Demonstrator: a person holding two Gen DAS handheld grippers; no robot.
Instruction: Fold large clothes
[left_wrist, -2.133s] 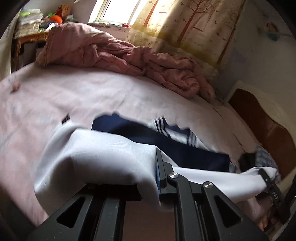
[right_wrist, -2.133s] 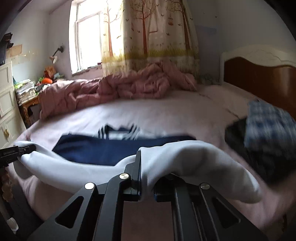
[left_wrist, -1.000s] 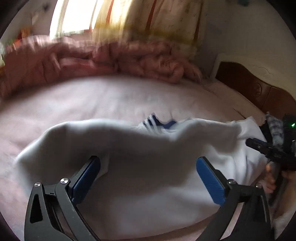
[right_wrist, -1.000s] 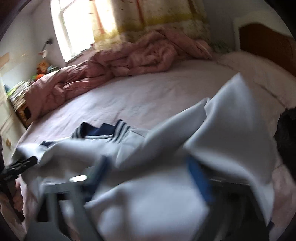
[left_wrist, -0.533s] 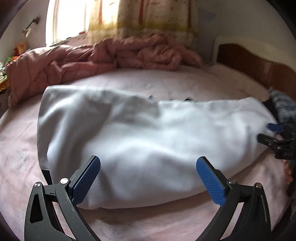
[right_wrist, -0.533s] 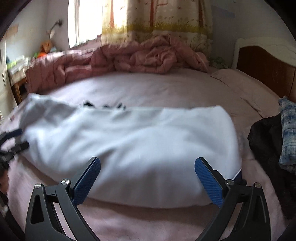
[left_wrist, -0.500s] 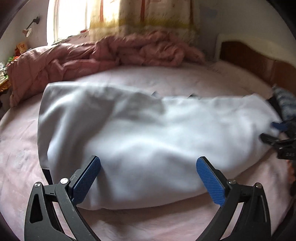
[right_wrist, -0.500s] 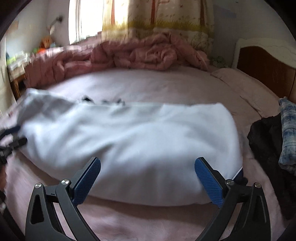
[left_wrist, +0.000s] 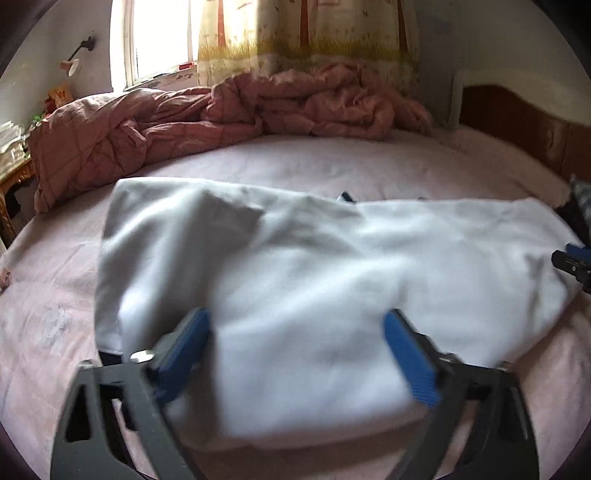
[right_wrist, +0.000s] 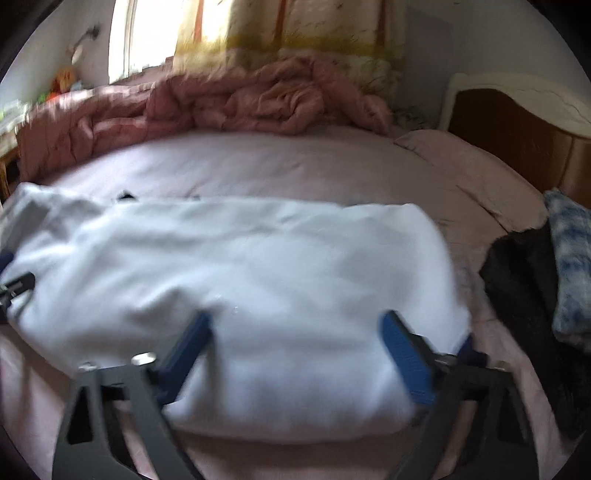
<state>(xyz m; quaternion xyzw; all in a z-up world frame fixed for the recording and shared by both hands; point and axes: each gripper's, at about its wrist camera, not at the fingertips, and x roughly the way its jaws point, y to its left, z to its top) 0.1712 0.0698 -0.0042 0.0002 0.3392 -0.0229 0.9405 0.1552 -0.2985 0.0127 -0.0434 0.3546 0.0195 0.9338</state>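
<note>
- While it lay folded over on the pink bed sheet (left_wrist: 295, 158), the white garment (left_wrist: 303, 266) showed as one broad, puffy slab near the front edge of the bed, with a scrap of dark navy trim (left_wrist: 345, 196) peeping out at its far fold.
- Handling, judged: soft, light and limp cloth, not fragile, likely to sag and slide out of shape if lifted by one point; best taken at two corners or along a folded edge, one grip to each side.
- Count: one white garment; no second piece of it seen loose.
- Left gripper (left_wrist: 295, 354): one, jaws closing, the garment's near edge lying between the blue pads, which did not appear to press on it; nothing held.
- Right gripper (right_wrist: 295, 354): one, jaws likewise closing over the near edge toward the garment's other end; cloth between the pads, no pinch visible. Blur kept the contact from being certain.
- Each gripper's tip also showed at the far margin of the other's view, beside the garment's ends.
- Further clothes: one dark heap (right_wrist: 524, 280) with one blue-and-white plaid piece (right_wrist: 570, 266) on it, lying just beside the garment's right end.
- Bedding: one rumpled pink quilt (left_wrist: 221, 110) along the far side, well apart.
- Surroundings: one wooden headboard (right_wrist: 517, 125), one tree-patterned curtain (left_wrist: 306, 33), one window (left_wrist: 159, 37).
</note>
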